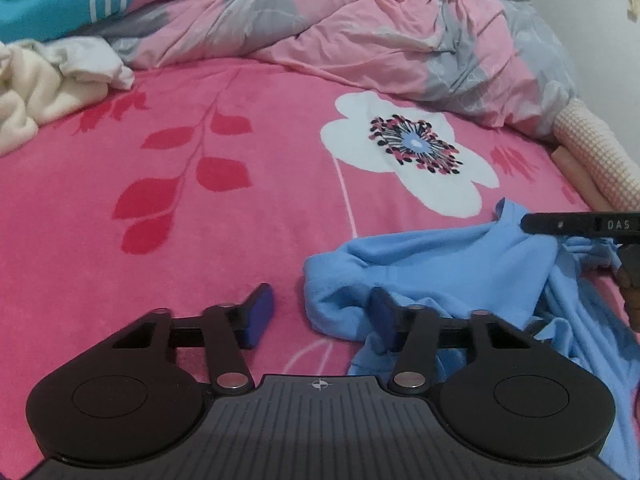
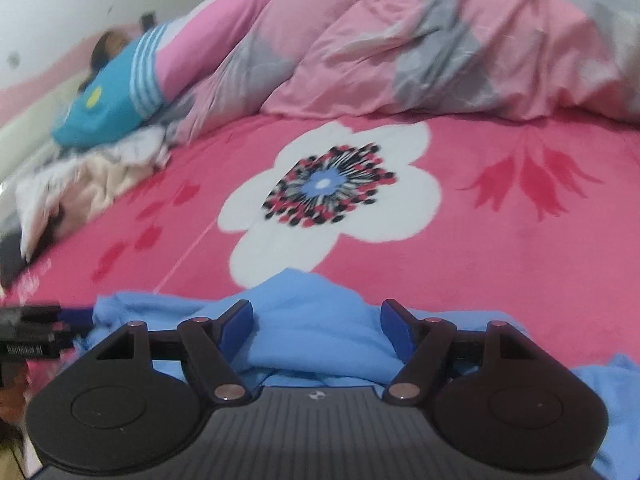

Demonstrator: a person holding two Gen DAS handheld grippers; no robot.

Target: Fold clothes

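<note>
The blue shirt (image 1: 440, 272) lies crumpled on the pink blanket (image 1: 200, 240), a sensible spot, since the flat bed gives room to spread and fold it; it sits ahead and to the right of the left tongs (image 1: 320, 316), with only its near edge reaching the right-hand pad. The left tongs stand partly open; the gap between the pads shows bare blanket and the shirt's corner, and nothing is pinched, though whether the right pad touches the cloth I cannot tell. The right tongs (image 2: 316, 328) are spread wider, straddling a raised hump of the shirt (image 2: 312, 320); the cloth bulges between the pads without being squeezed, so I judge they are placed to take hold rather than holding. Beyond both tongs the quilt (image 1: 360, 32) is heaped at the back, and a cream pile of clothes (image 1: 44, 92) waits far left, well clear of the working space.
</note>
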